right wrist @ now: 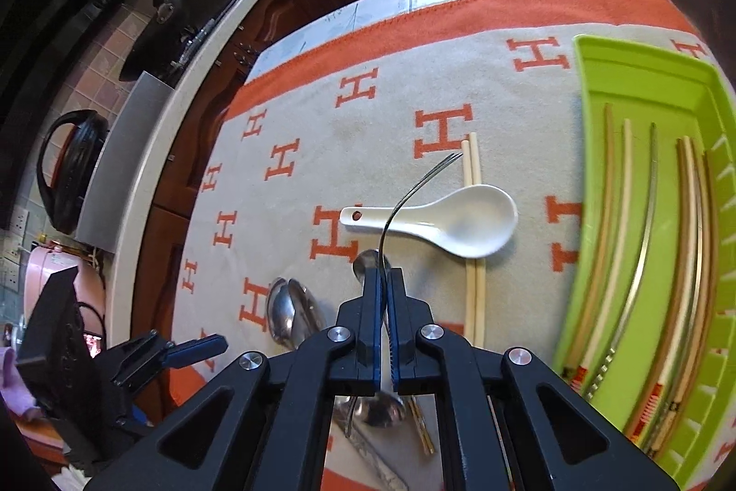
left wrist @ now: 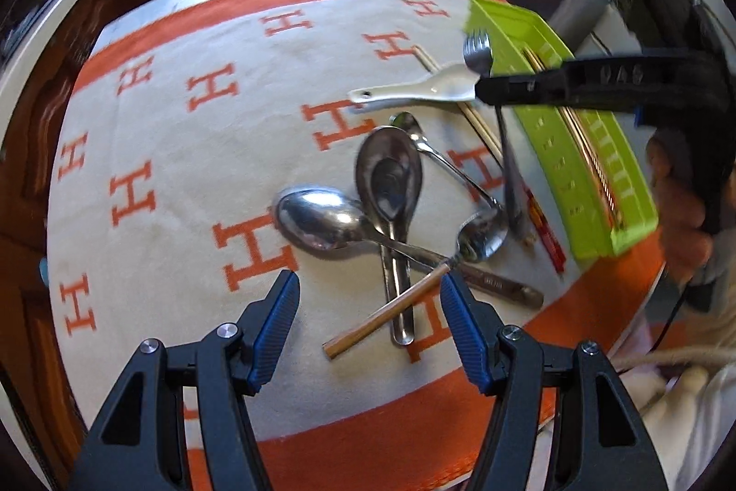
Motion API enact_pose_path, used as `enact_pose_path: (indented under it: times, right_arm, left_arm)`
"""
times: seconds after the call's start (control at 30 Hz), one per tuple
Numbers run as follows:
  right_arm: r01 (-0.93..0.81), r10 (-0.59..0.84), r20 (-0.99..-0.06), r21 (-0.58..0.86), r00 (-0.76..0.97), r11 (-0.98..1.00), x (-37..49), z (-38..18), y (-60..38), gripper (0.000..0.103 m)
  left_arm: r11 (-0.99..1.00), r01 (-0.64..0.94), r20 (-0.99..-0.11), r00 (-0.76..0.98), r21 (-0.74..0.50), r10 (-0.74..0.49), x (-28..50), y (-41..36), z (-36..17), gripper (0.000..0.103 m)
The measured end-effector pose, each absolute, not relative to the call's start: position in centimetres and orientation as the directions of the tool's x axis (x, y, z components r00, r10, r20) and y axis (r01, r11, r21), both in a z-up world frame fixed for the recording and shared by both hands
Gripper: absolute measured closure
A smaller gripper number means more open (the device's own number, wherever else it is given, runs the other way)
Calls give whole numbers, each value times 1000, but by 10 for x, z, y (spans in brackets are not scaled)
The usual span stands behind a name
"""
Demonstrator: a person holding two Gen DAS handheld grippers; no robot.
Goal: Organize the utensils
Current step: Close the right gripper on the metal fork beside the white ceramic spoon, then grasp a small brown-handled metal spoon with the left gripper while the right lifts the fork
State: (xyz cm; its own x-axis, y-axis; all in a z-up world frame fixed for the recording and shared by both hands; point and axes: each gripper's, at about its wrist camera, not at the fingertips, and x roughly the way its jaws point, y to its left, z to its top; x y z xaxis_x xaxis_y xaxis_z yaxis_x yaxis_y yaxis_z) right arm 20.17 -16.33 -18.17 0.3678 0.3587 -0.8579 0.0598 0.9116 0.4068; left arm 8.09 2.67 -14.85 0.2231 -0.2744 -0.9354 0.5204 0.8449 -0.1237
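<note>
- My right gripper point(right wrist: 385, 297) is clamped tight on a metal fork point(right wrist: 416, 180); the handle runs down between the pads and the tines point away from me, raised above the cloth.
- Seen from my left wrist, that fork point(left wrist: 478, 51) hangs with its tines near the edge of the green tray point(left wrist: 593, 150).
- My left gripper point(left wrist: 368, 293) stands about half open with nothing pressed between its blue pads; it hovers over the pile of spoons.
- The pile: a large steel spoon point(left wrist: 322, 222) lies across a steel soup spoon point(left wrist: 391, 182), with a smaller ladle-like spoon point(left wrist: 478, 233) beside them and a copper-coloured stick point(left wrist: 386, 314) resting over the handles.
- The white ceramic spoon point(right wrist: 441, 222) lies on a pair of pale chopsticks point(right wrist: 474, 284) on the orange-and-cream cloth point(right wrist: 322, 113).
- The green tray point(right wrist: 644, 86) sits on my right, holding several chopsticks point(right wrist: 639, 261) laid lengthwise.
</note>
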Motion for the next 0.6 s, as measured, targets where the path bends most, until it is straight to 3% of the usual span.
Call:
enact_pose_path:
  times: [0.3, 0.43, 0.6]
  right_arm:
    - [154, 357, -810, 472, 465, 868, 136, -139, -234, 101]
    - [197, 325, -801, 472, 502, 859, 113, -125, -266, 101]
    - [231, 310, -795, 481, 522, 846, 95, -119, -293, 101]
  left_arm:
    - [712, 702, -969, 155, -30, -194, 75, -17, -165, 68]
    - [666, 745, -982, 122, -7, -146, 75, -32, -176, 87]
    - [648, 762, -989, 115, 27, -94, 74, -45, -182, 95]
